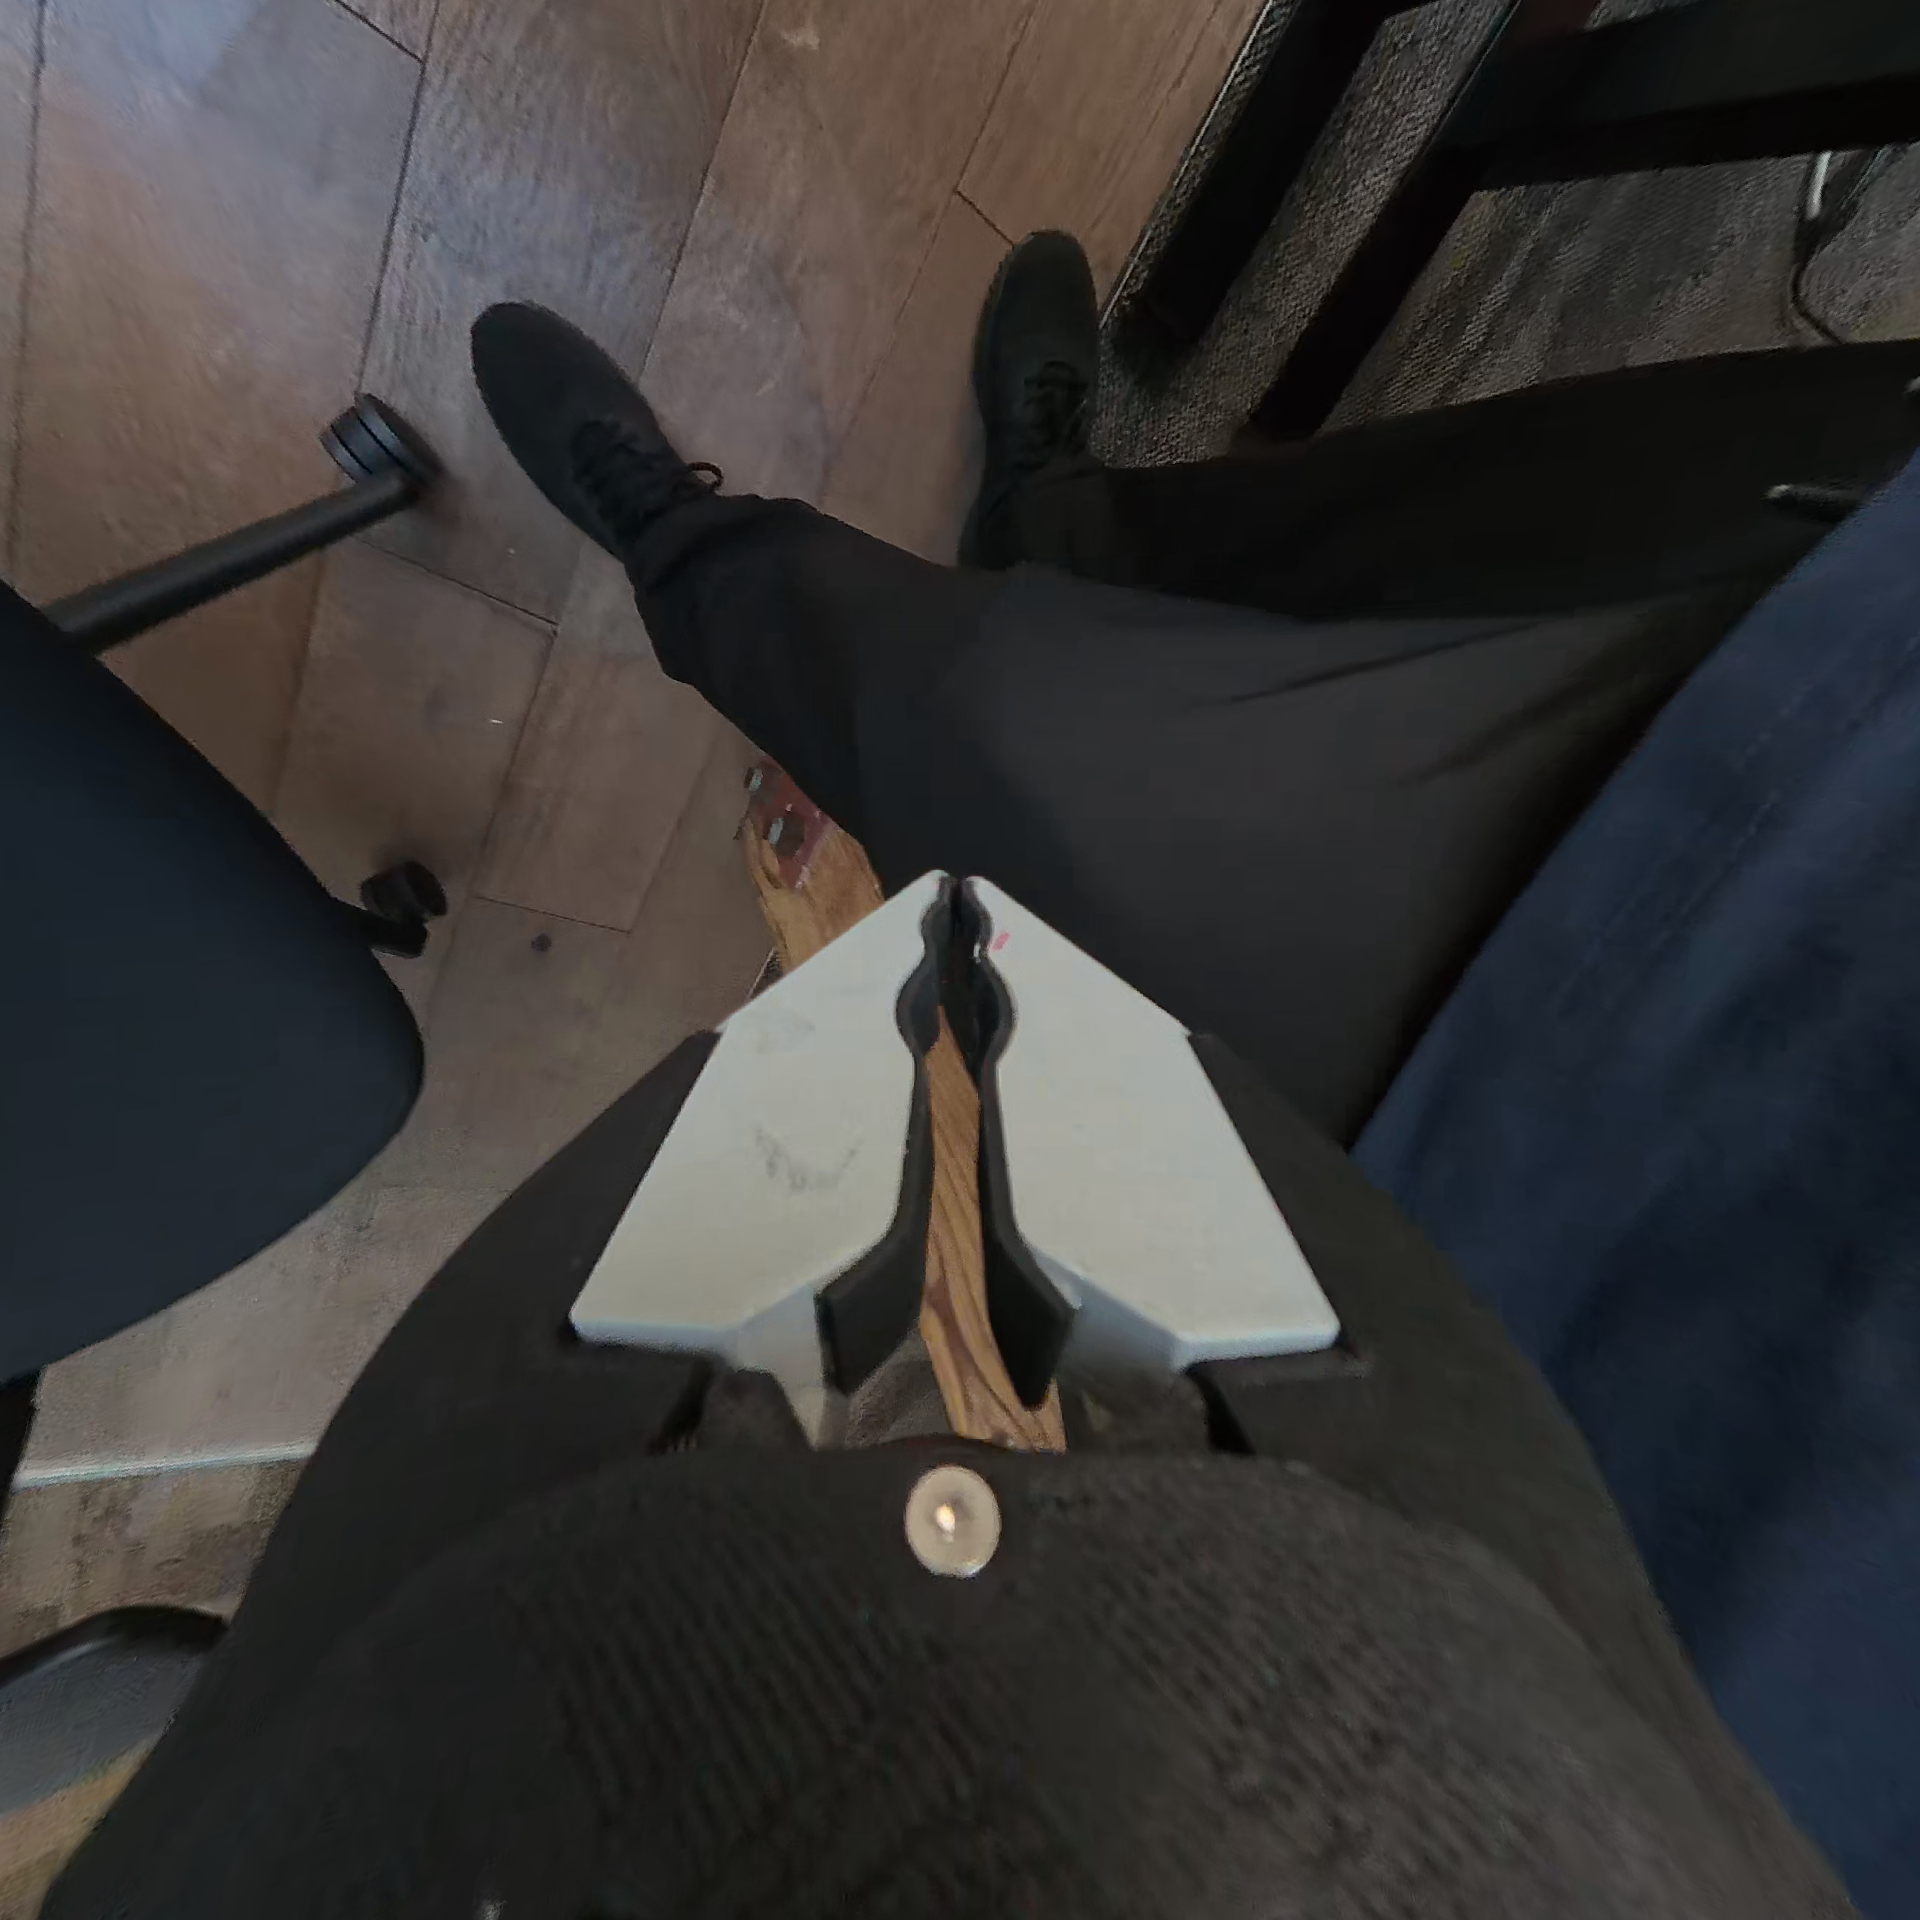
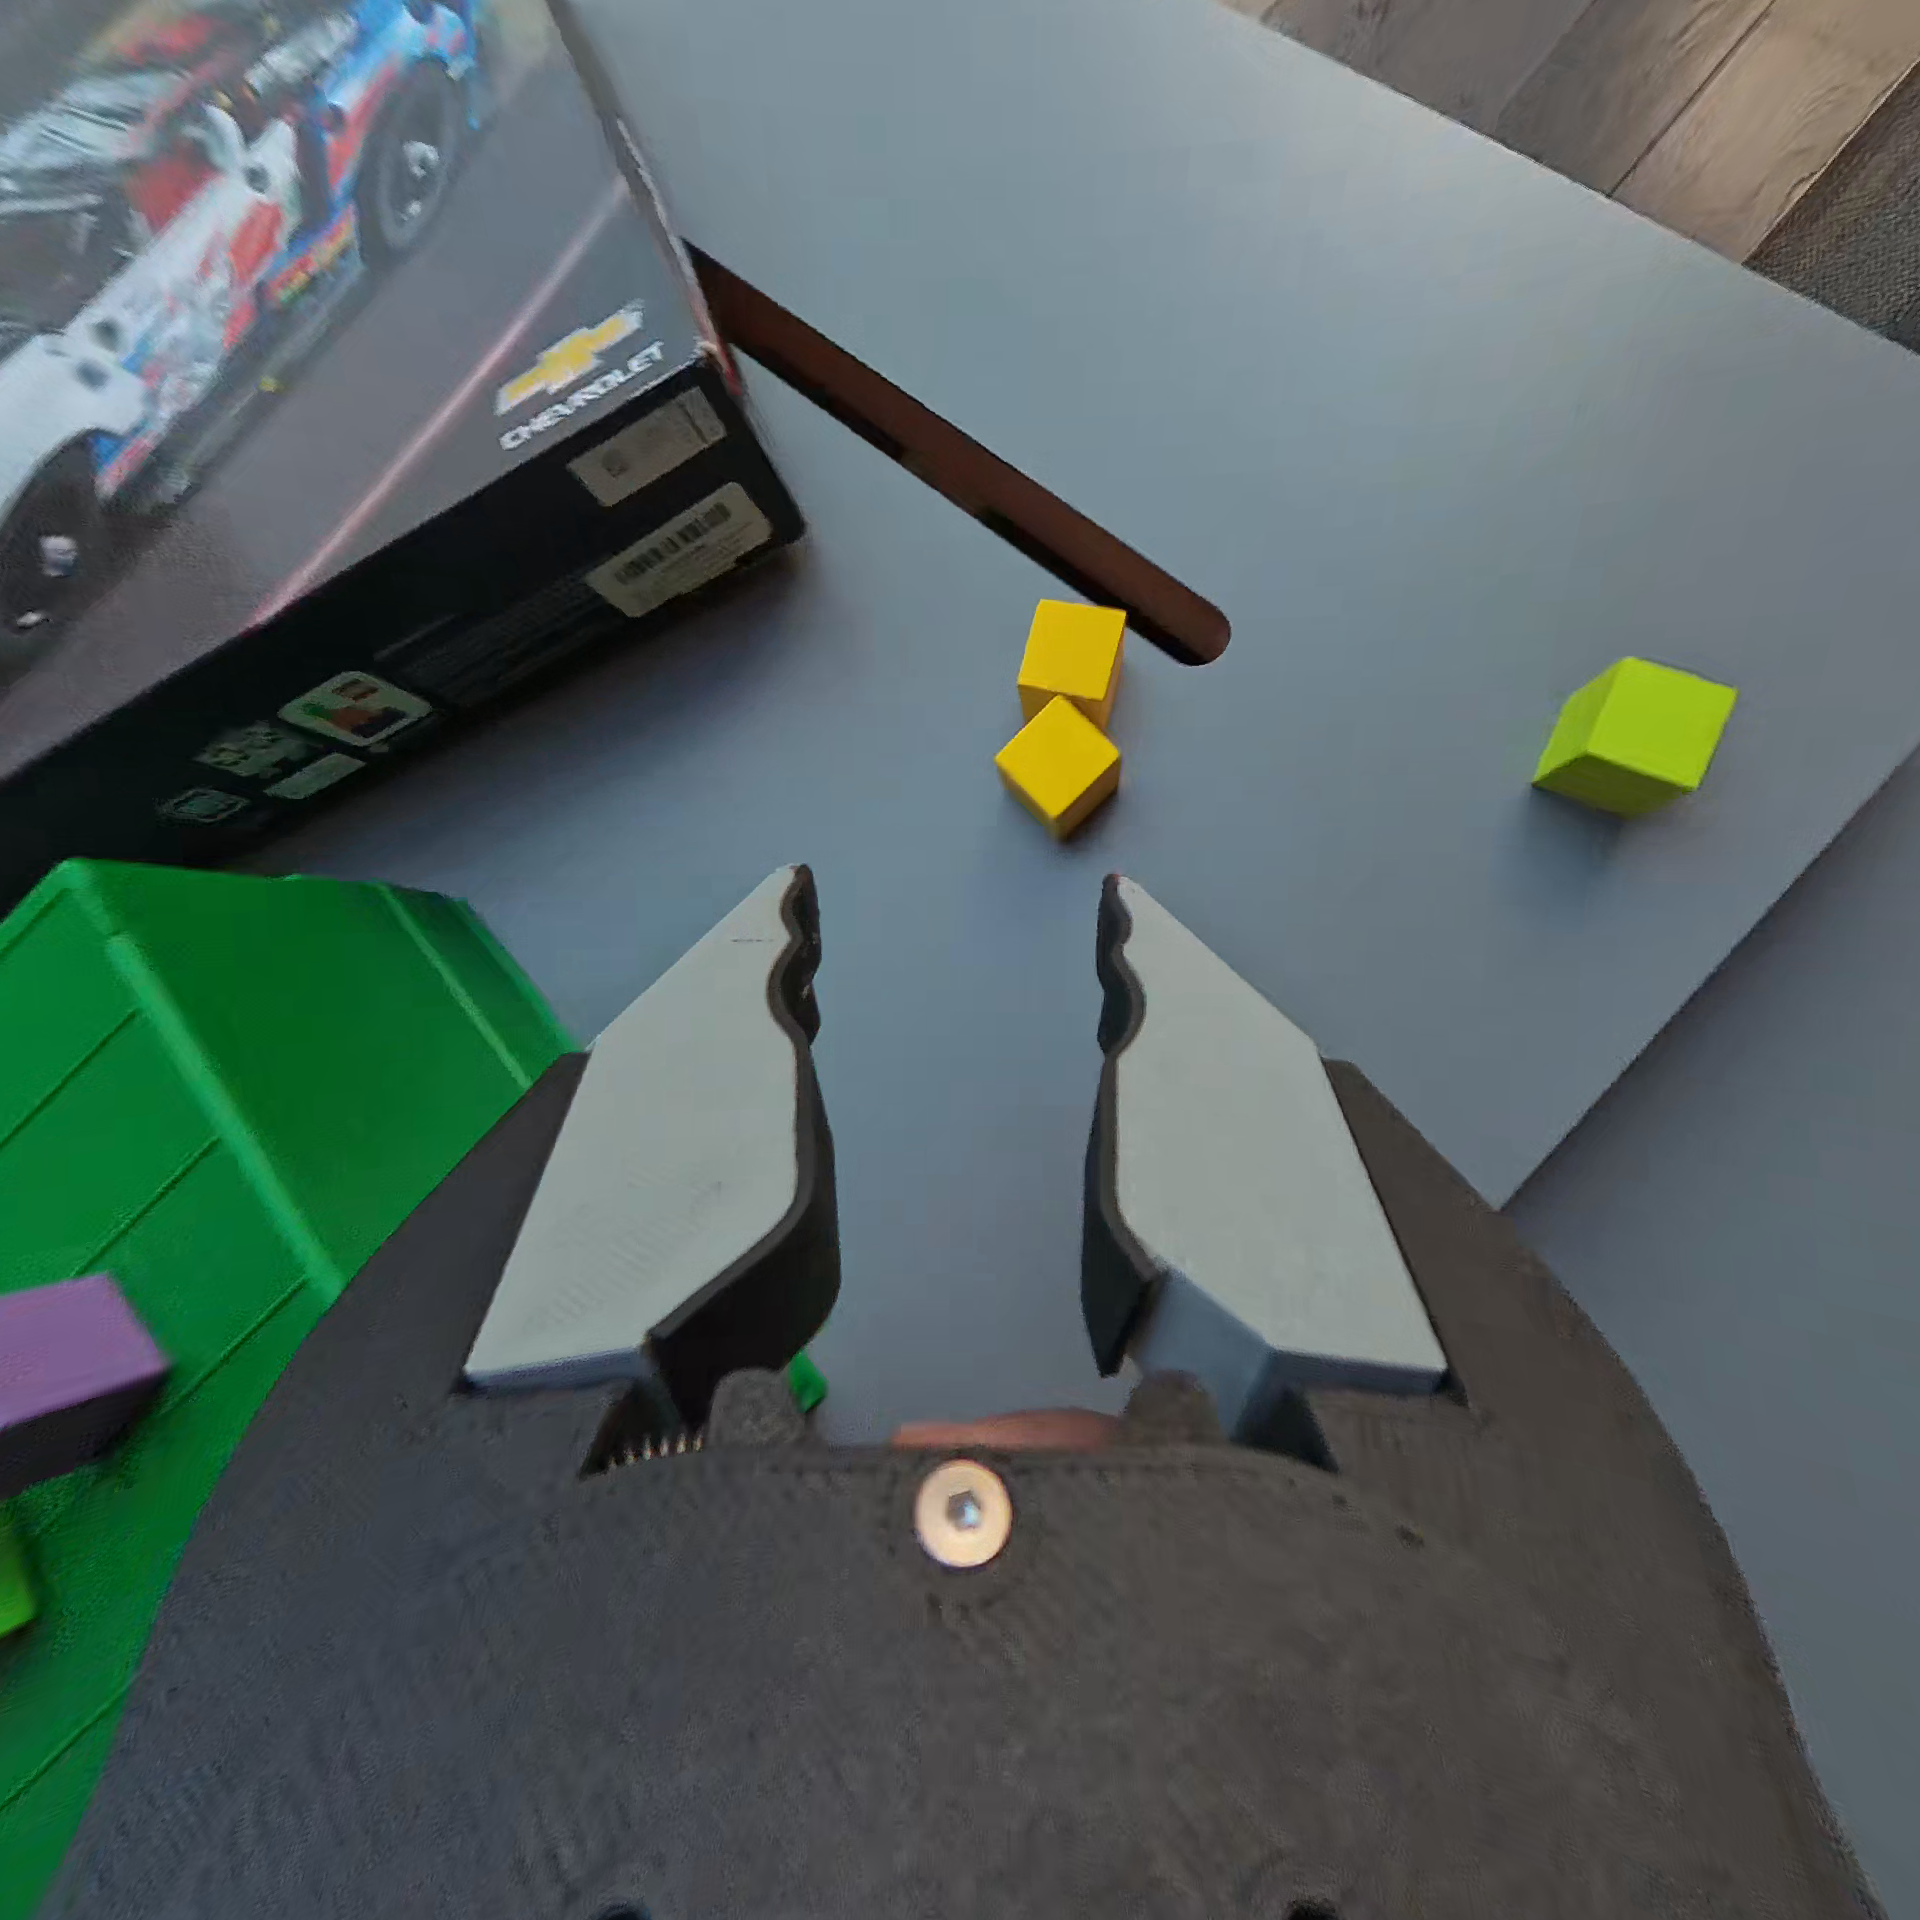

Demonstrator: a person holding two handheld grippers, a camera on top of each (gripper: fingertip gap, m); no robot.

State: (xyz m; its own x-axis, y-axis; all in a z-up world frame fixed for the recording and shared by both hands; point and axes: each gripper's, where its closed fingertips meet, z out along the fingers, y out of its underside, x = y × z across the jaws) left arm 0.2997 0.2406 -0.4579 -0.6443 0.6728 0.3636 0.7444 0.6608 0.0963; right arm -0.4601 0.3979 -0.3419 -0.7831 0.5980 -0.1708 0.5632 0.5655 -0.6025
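A grey table (image 2: pixel 1351 312) fills the right wrist view, with wood-look floor (image 2: pixel 1683 94) past its far corner. A large dark box printed with a race car (image 2: pixel 312 343) lies at the far left, and a narrow dark slot (image 2: pixel 966 468) runs out from under it. A green bin (image 2: pixel 187 1122) sits at the near left, with a purple block (image 2: pixel 62 1361) at its near edge. The right gripper (image 2: pixel 956 894) hangs over bare table with its fingers wide apart, holding nothing. Two yellow cubes (image 2: pixel 1060 764) touch each other just beyond its tips; a lime cube (image 2: pixel 1636 732) sits well to the right

In the left wrist view, the left gripper (image 1: pixel 958 883) is closed on nothing, above a person's dark trouser leg (image 1: pixel 1143 748), black shoes (image 1: pixel 582 416), a wooden plank (image 1: pixel 810 883) and a dark chair seat (image 1: pixel 156 987)
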